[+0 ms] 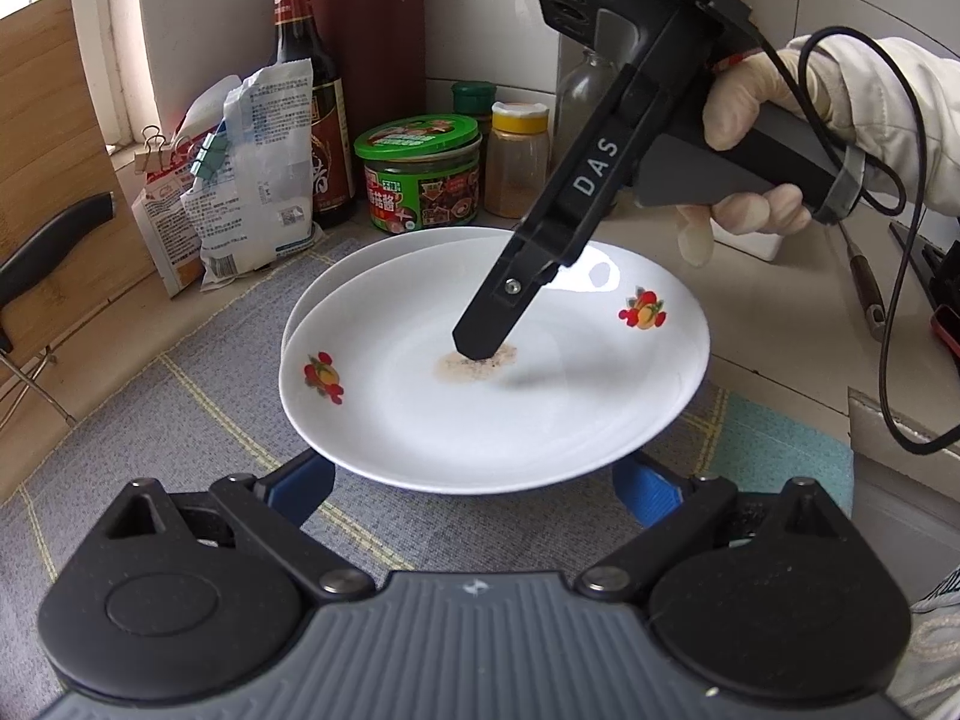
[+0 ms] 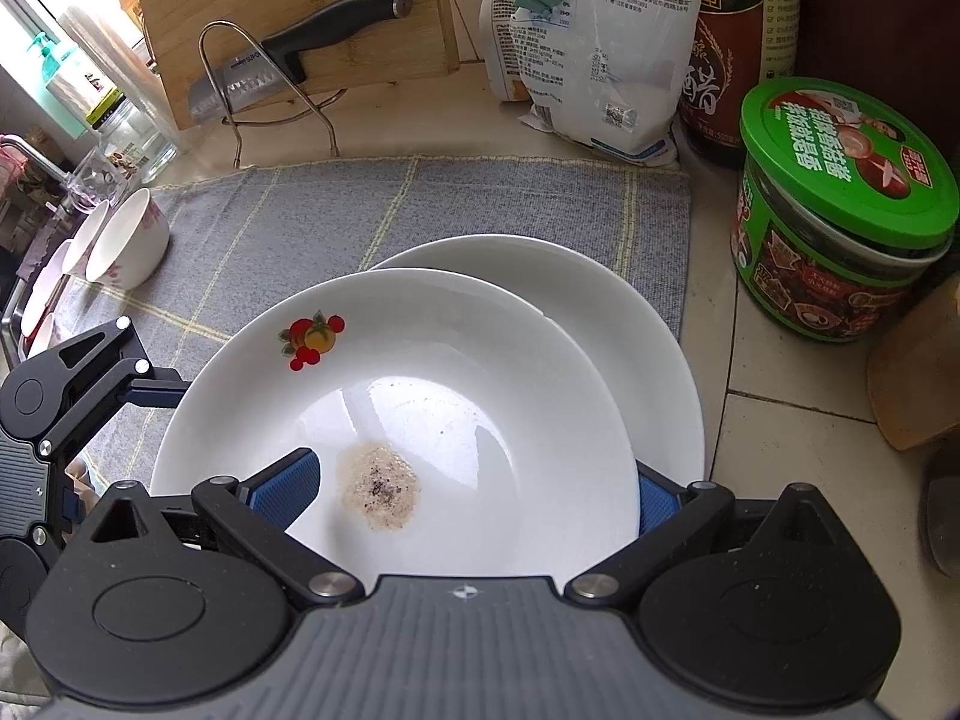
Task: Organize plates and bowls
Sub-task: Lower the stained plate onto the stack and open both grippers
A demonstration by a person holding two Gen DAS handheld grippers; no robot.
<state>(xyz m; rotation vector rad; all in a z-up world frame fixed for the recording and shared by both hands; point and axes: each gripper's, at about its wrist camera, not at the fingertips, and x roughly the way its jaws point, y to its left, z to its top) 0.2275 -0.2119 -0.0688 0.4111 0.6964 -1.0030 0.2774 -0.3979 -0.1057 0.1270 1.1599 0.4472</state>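
A white plate with fruit decals [image 1: 420,420] [image 2: 480,360] lies askew on a plain white plate [image 1: 360,255] [image 2: 630,312], both on a grey checked mat [image 2: 270,228]. A beige patch of residue [image 2: 378,486] marks the top plate's middle. My left gripper [image 1: 477,480] is open wide, its blue fingers [image 1: 306,489] running under the plate's near rim, tips hidden. My right gripper [image 2: 468,492] also stands open: one pad [image 2: 282,492] rests inside the plate by the residue, the other is behind the rim. A gloved hand [image 1: 756,114] holds it. White bowls [image 2: 129,240] lean at the mat's far left.
Behind the plates stand a green-lidded jar [image 1: 420,174] [image 2: 840,210], a dark sauce bottle [image 1: 312,90], a yellow-capped spice jar [image 1: 517,162] and clipped bags [image 1: 240,180]. A bamboo board with a knife [image 2: 336,24] sits on a wire rack. Glass jars [image 2: 126,132] stand by the sink.
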